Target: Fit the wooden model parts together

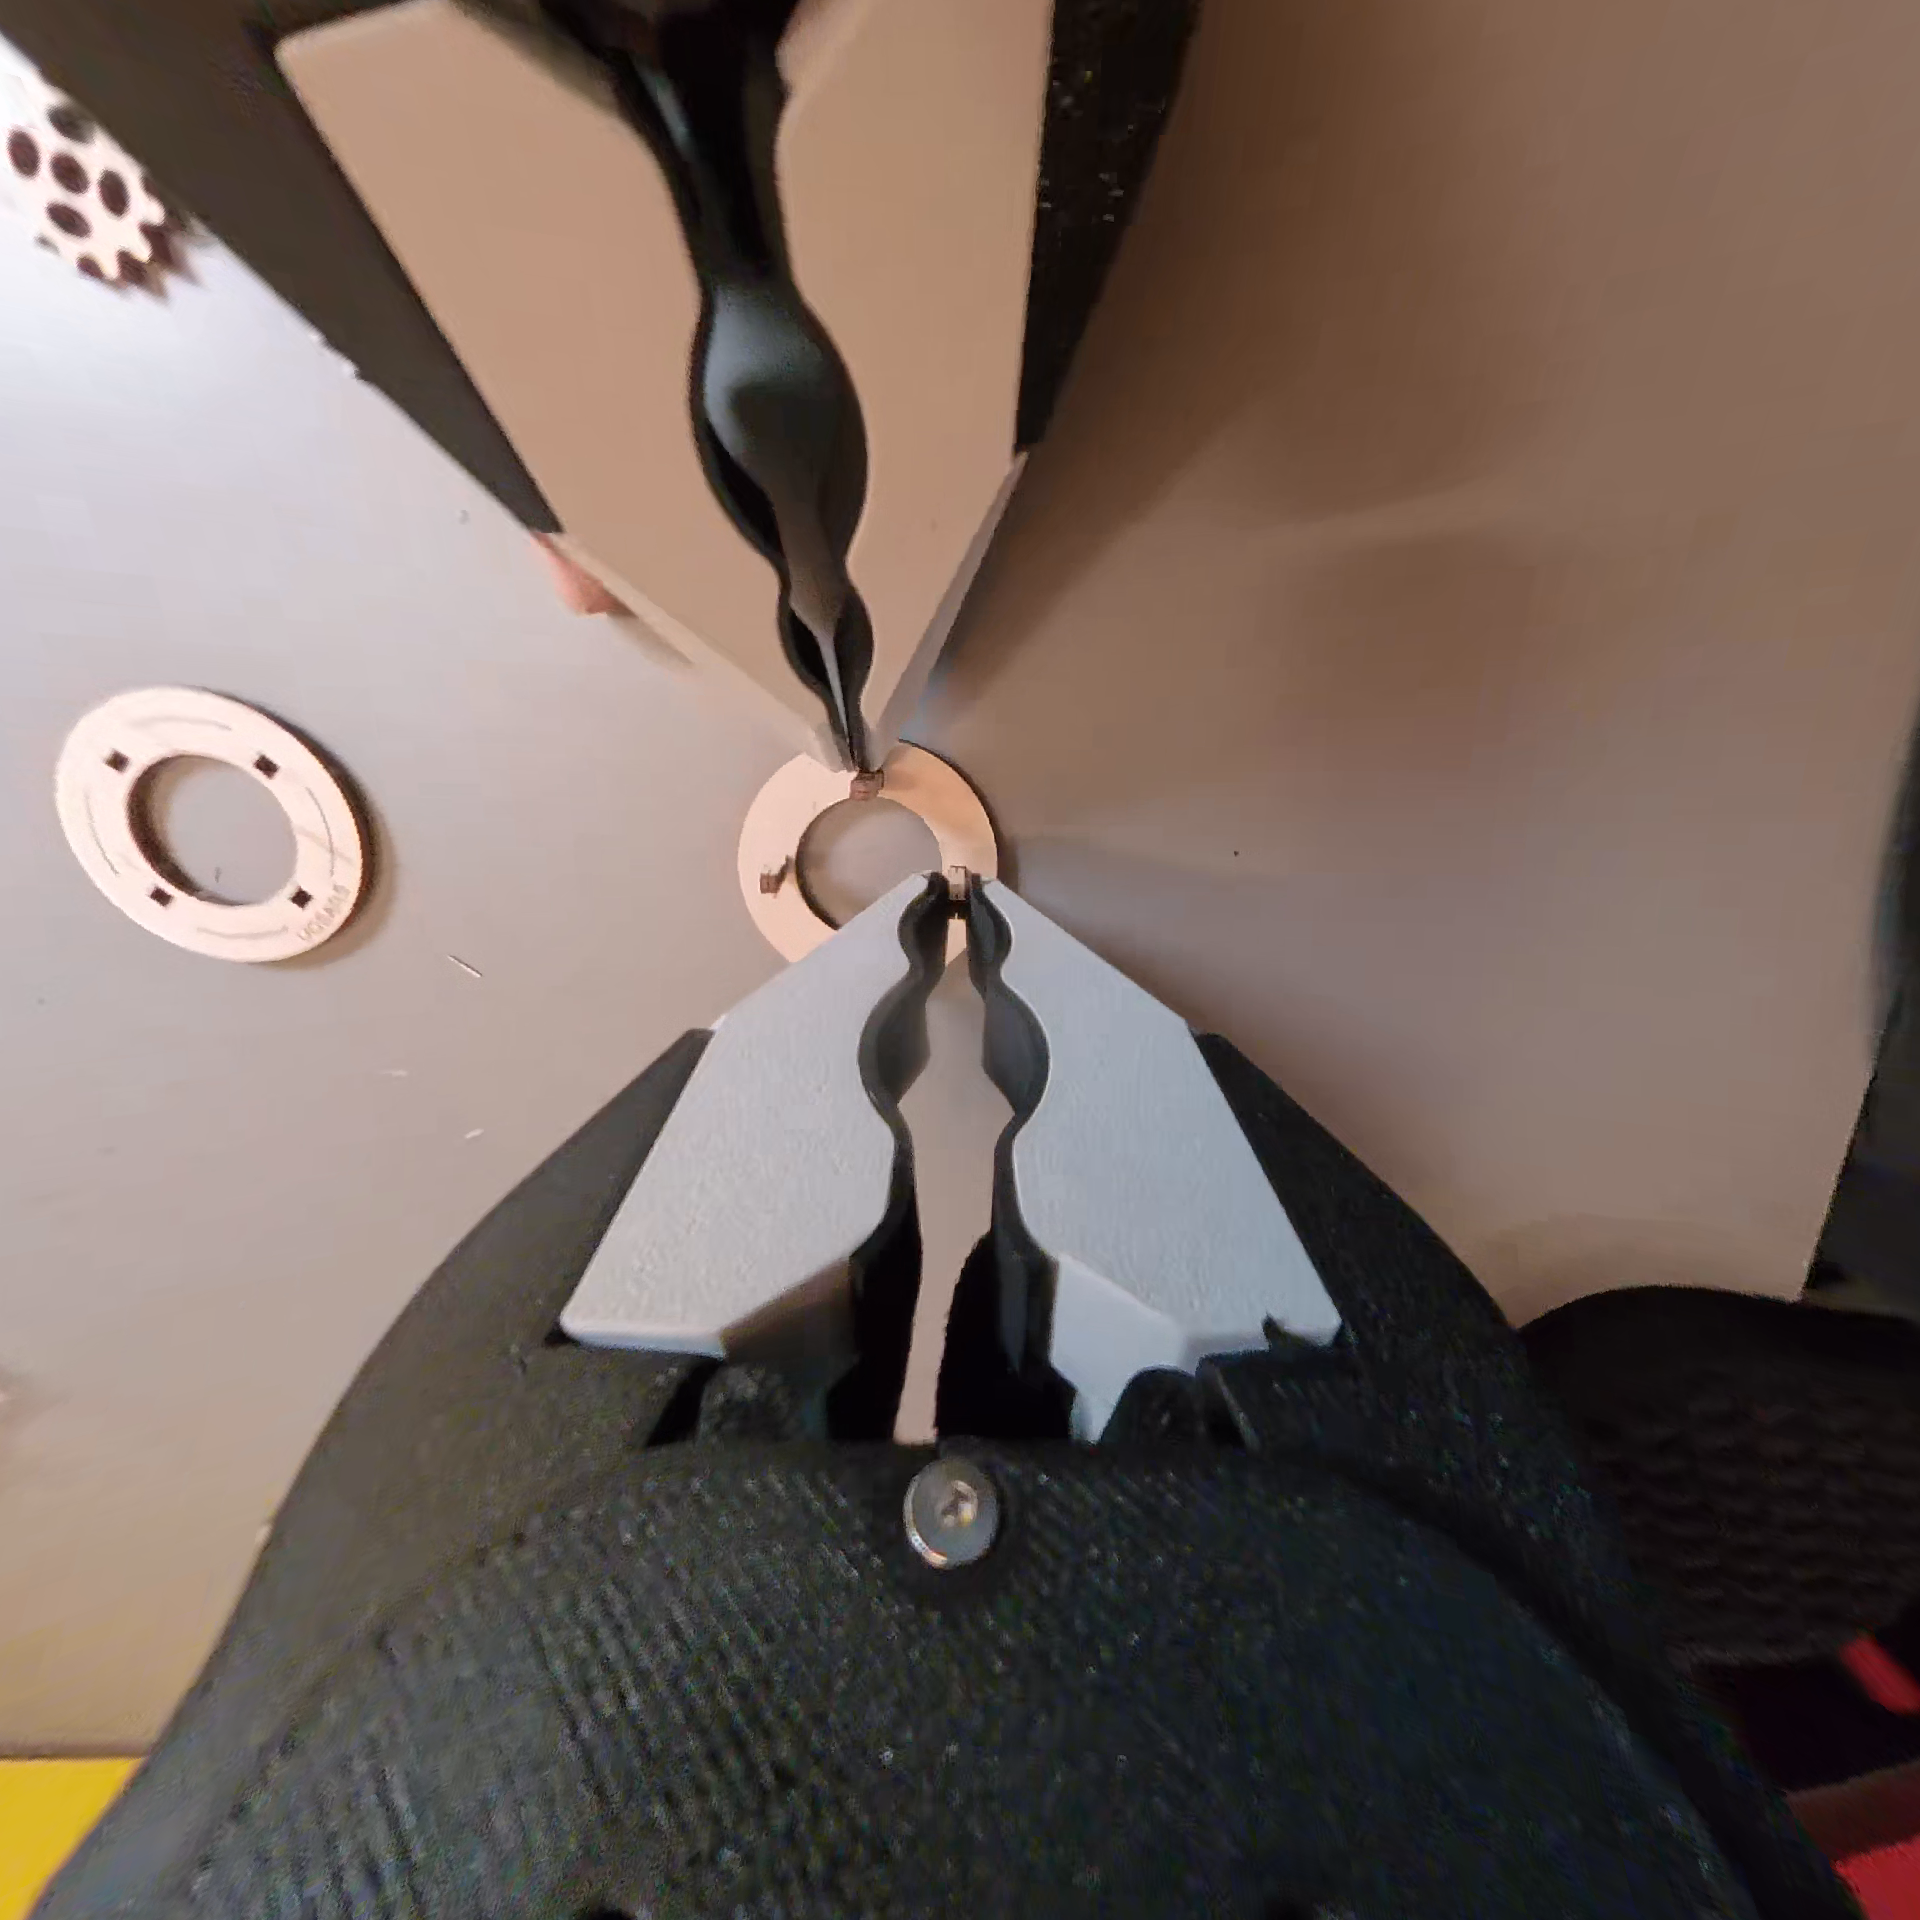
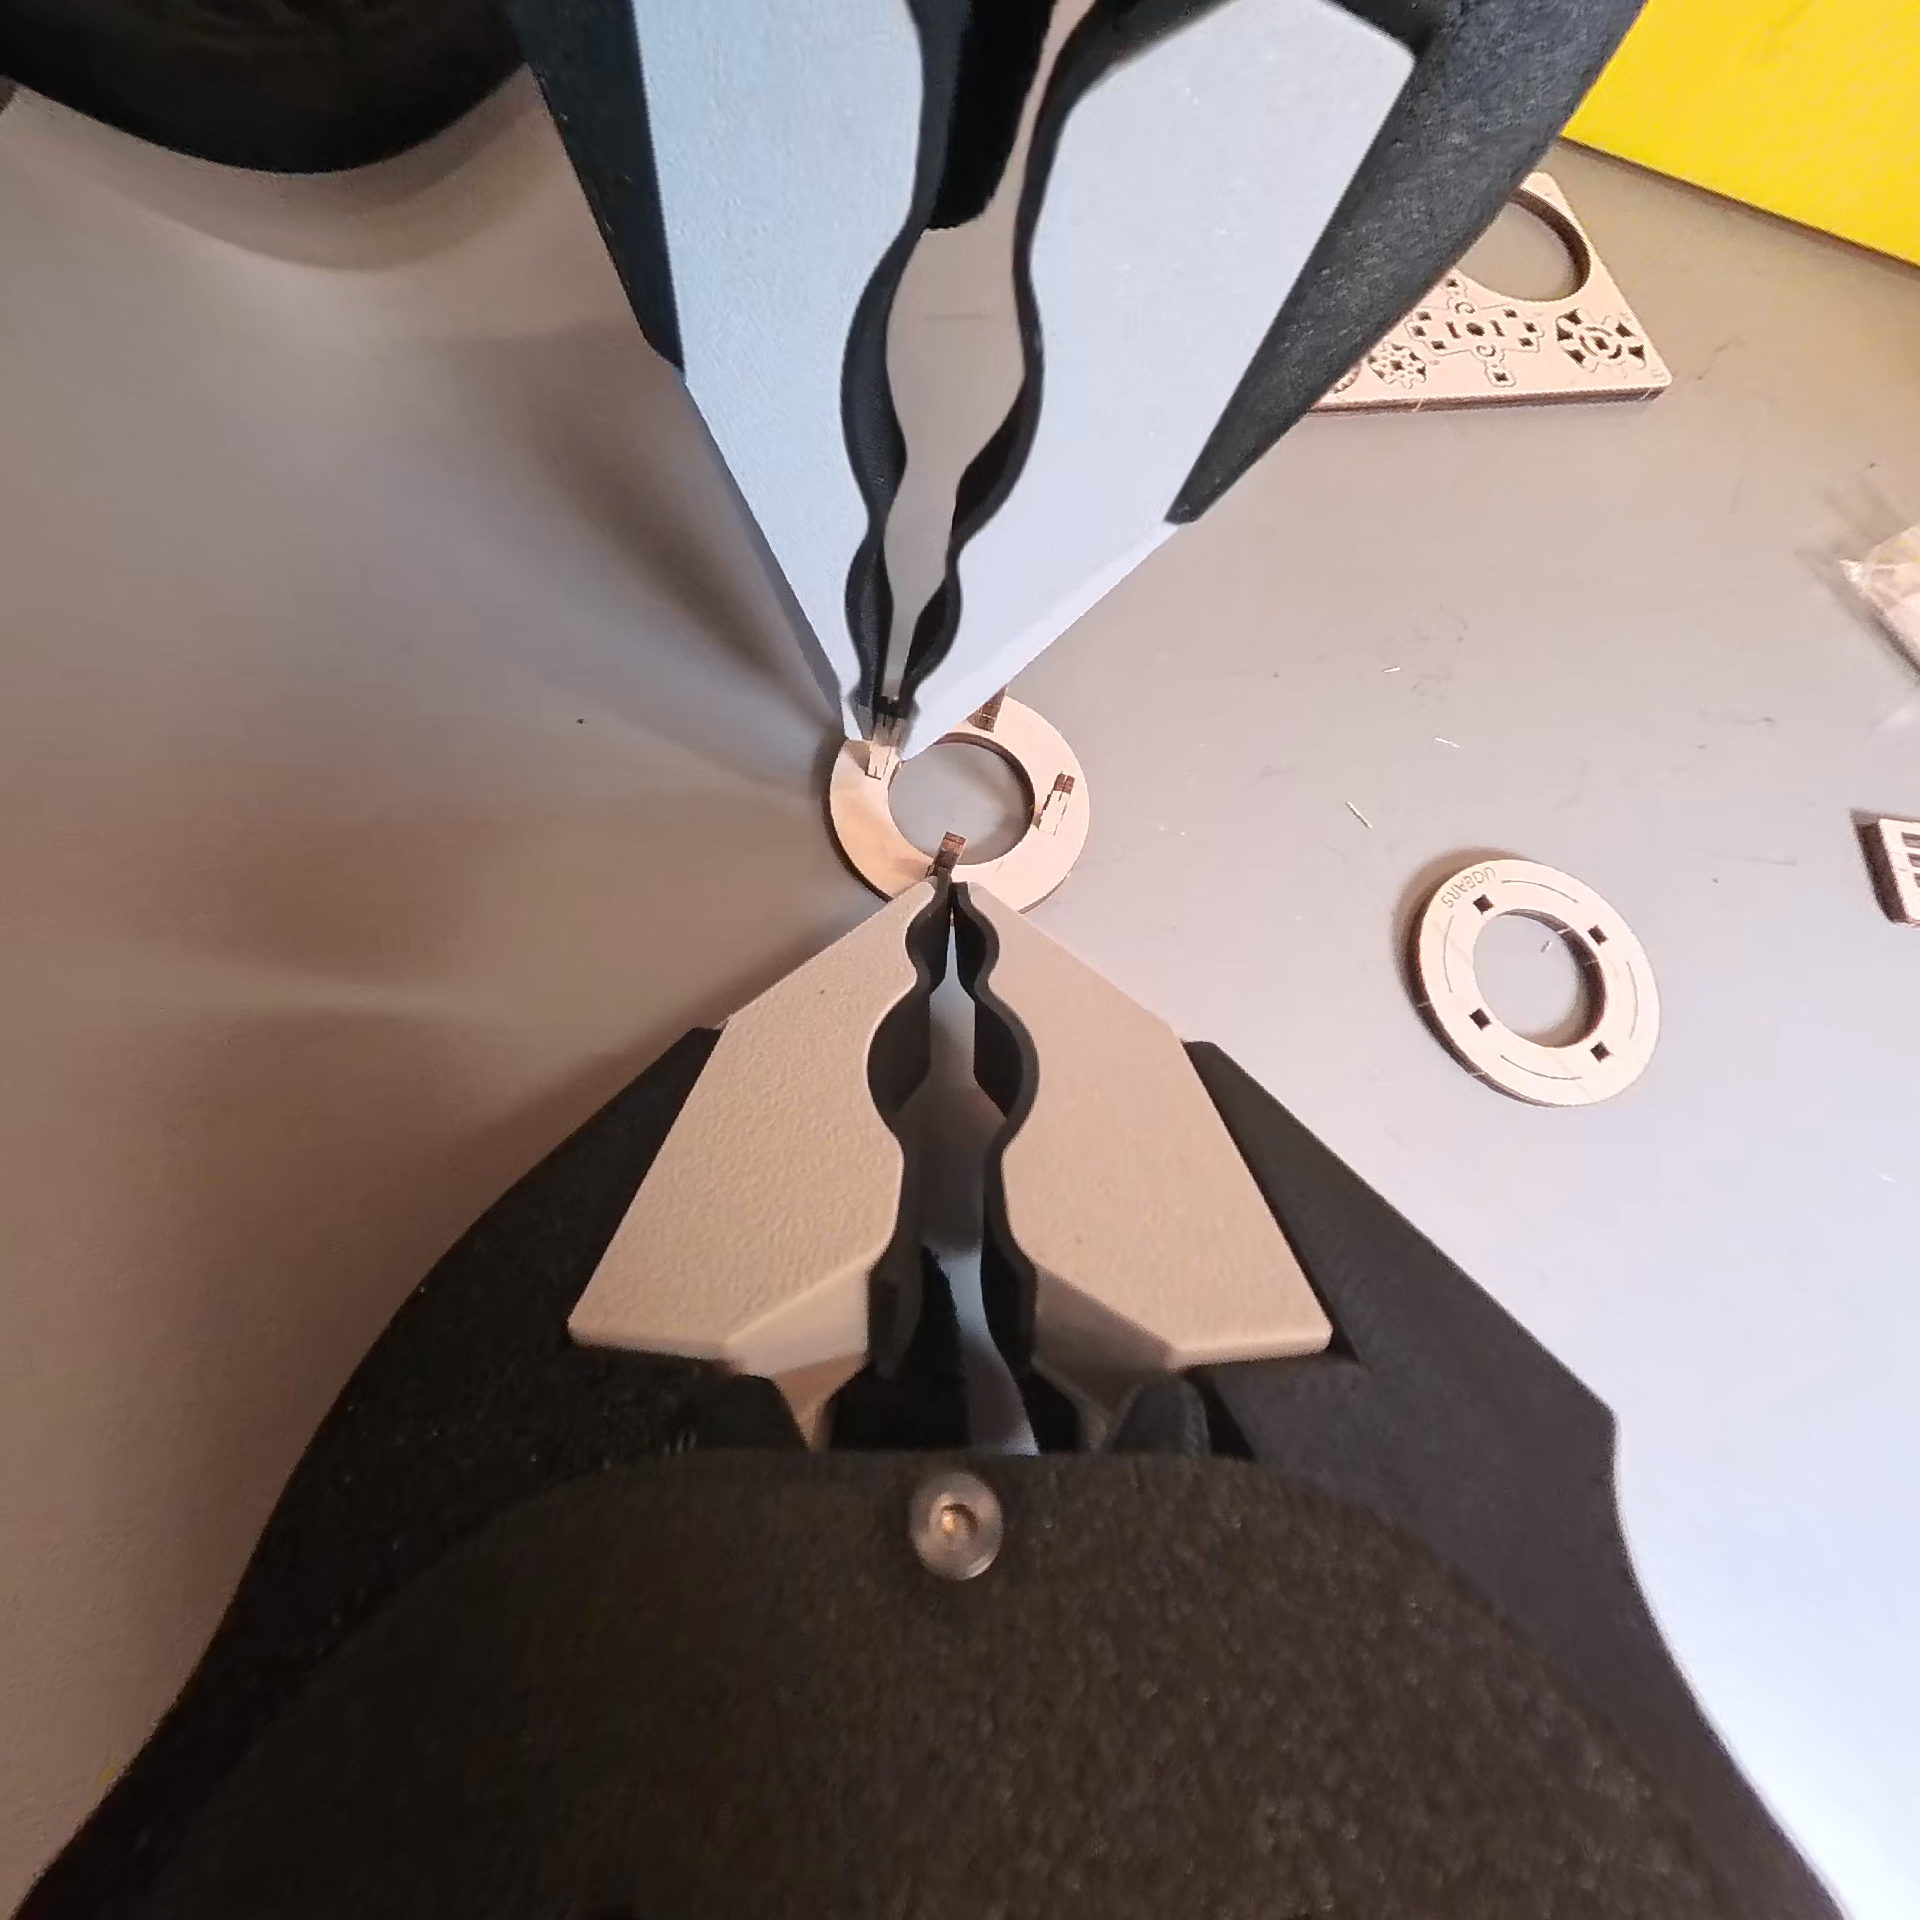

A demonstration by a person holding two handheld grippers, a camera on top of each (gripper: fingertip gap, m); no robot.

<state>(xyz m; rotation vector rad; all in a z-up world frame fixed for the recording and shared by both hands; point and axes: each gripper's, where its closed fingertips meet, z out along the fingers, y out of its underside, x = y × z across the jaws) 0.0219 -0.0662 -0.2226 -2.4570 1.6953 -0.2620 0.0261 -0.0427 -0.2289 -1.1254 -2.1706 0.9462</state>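
A flat wooden ring [image 1: 774, 831] lies on the grey table [image 1: 312, 1143], with small wooden pegs standing in slots around its hole. My left gripper [image 1: 956, 883] is shut on one peg [image 1: 956, 881] at the ring's inner edge. The right wrist view shows it reaching in from the top, its fingertips [image 2: 871, 717] pinching that peg [image 2: 883, 743]. My right gripper [image 2: 951, 889] is shut, its tips pressed together just behind another peg [image 2: 948, 854] on the ring [image 2: 1023, 878]. In the left wrist view it comes from the top, its tips right at that peg [image 1: 865, 787].
A second wooden ring [image 2: 1449, 987] with square holes lies apart on the table and also shows in the left wrist view [image 1: 99, 821]. A wooden parts sheet [image 2: 1496, 332] lies farther back. A small dark-edged piece [image 2: 1886, 868] and a plastic bag [image 2: 1881, 582] sit at the right edge.
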